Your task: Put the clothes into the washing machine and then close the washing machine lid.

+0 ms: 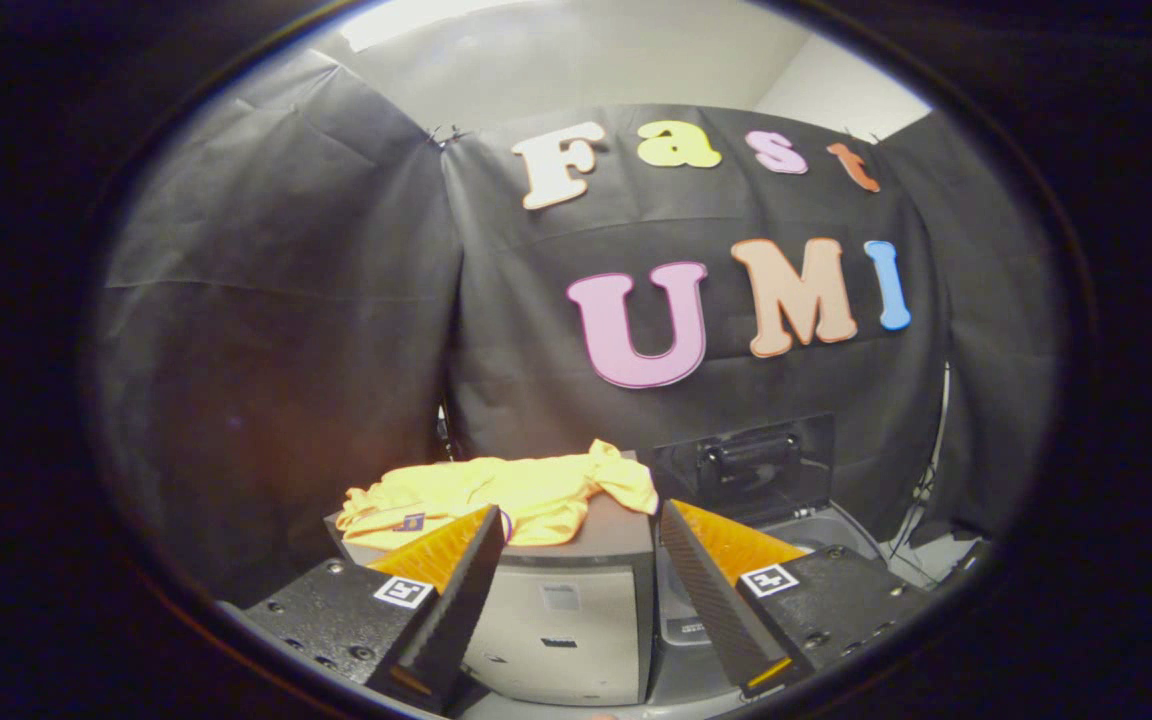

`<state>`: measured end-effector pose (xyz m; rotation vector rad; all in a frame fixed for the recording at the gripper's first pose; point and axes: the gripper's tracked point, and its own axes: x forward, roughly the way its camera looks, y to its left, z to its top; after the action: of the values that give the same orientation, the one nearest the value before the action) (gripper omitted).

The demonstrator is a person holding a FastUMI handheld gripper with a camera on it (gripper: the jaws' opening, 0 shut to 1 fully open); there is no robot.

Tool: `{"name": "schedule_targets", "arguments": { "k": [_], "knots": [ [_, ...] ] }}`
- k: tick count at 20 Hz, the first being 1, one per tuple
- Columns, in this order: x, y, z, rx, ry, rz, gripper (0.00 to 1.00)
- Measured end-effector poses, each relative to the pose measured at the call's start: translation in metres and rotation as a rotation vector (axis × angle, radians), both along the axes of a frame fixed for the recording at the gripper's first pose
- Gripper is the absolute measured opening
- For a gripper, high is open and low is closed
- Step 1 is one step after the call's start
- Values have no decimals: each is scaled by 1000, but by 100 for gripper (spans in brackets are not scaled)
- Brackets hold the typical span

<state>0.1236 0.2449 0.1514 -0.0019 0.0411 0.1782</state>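
Soft, crumpled yellow cloth point(521, 490) lies on a smooth, matt grey plastic box point(566, 620).

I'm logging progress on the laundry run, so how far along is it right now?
Barely started. Done: the washing machine lid already stands raised behind the machine. In hand: the gripper is open and empty, its fingers spread just short of the yellow garment, which lies crumpled on the grey box beside the machine. Left: grab the garment, drop it in, close the lid.

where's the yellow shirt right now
In the gripper view the yellow shirt lies crumpled on top of a grey box, just beyond the open gripper, with the washing machine's raised lid to its right.
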Motion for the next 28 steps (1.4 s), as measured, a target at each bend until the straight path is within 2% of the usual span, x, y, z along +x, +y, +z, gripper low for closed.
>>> {"name": "schedule_targets", "arguments": {
  "k": [7,9,11,16,19,20,21,23,27,28],
  "knots": [
    [82,96,-23,0,186,64,97],
    [102,115,-31,-24,240,41,96],
    [120,130,-51,-98,325,10,96],
    [150,171,-86,-187,471,58,97],
    [163,167,-114,-236,579,-7,98],
    [158,171,-122,-229,642,-6,97],
    [167,175,-114,-208,582,-7,88],
    [164,171,-120,-225,597,12,71],
    [167,160,-113,-205,497,104,36],
    [161,157,-114,-156,495,130,22]
  ]
}}
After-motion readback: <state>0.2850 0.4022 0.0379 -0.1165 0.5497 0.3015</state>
